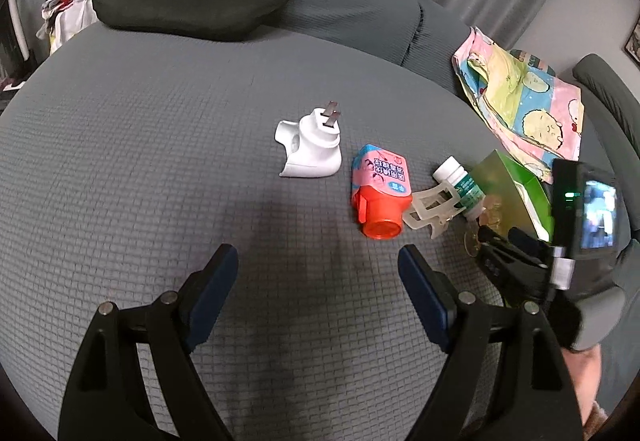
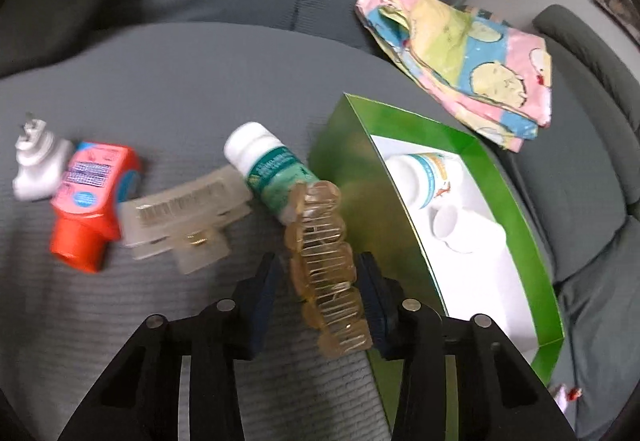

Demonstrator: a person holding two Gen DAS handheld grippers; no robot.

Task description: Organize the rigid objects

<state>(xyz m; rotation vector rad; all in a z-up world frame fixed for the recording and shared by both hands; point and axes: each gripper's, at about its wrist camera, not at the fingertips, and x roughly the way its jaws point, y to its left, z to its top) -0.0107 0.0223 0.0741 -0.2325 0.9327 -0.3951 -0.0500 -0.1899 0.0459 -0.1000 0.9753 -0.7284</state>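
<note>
Two hand-held grippers work over a grey textured sofa cushion [image 1: 160, 161]. The right gripper [image 2: 320, 293] is closed on a translucent amber plastic hair claw clip [image 2: 324, 265], which sits lengthwise between its dark blue pads, one pad against each long side. The clip's far end reaches up beside a small white-capped bottle with a green label [image 2: 268, 169], lying on its side on the cushion.

Just to the right of the held clip stands an open green cardboard box with a white lining [image 2: 516, 209]; a white bottle with a coloured label [image 2: 420, 177] lies inside it.

To the left of the green-label bottle lies a frosted clear plastic hair claw clip [image 2: 180, 217], then a pink and orange bottle with an orange cap [image 2: 92, 201], then a white plastic plug-in device with two metal prongs [image 1: 308, 149].

The left gripper [image 1: 318, 269] has its jaws wide apart with nothing between them, hovering over bare cushion nearer the camera than the white plug-in device and the orange-capped bottle.

A pastel cartoon-print cloth [image 1: 524, 97] lies beyond the box.
</note>
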